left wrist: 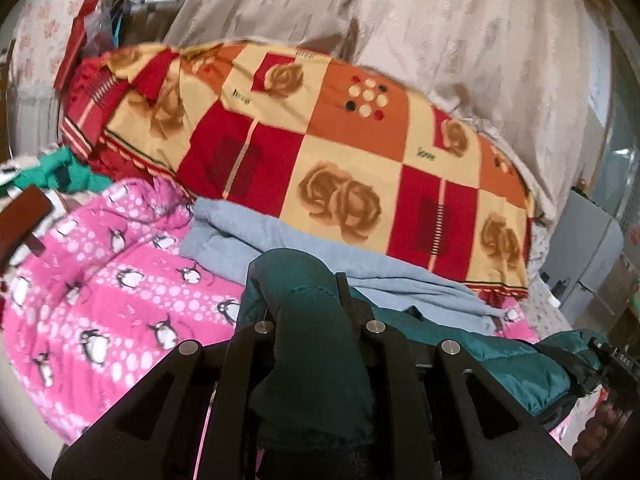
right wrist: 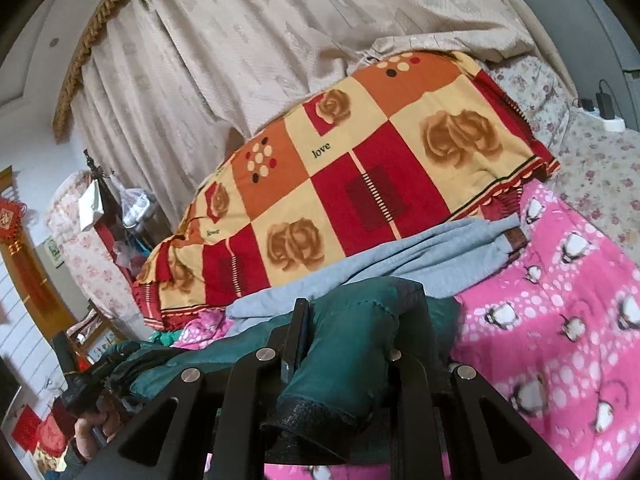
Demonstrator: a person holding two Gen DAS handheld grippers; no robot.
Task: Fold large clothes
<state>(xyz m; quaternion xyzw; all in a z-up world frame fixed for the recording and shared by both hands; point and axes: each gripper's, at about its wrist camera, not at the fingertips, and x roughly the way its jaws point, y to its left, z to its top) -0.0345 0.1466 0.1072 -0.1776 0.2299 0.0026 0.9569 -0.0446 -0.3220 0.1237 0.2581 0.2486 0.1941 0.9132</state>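
Currently, the left gripper [left wrist: 304,300] is closed on a bunched fold of the dark teal quilted jacket [left wrist: 500,364], with fabric filling the gap between its two black fingers [left wrist: 345,294]. The right gripper [right wrist: 356,320] is likewise clamped on a rolled portion of the same jacket [right wrist: 348,352]; a dark knitted cuff [right wrist: 304,420] projects toward the camera below the jaws. The jacket spans between both grippers and sits above the pink fleece blanket printed with penguins and white dots [left wrist: 100,280], which covers the near part of the bed. A light grey-blue knitted garment [left wrist: 320,256] lies crumpled just behind the jacket, on the blanket. Behind it rests a folded quilt in red, orange and cream squares with rose motifs [left wrist: 340,140]. A beige patterned curtain [right wrist: 240,40] hangs behind the quilt. In the right wrist view, the other gripper appears at the lower left, held by a hand [right wrist: 92,428].
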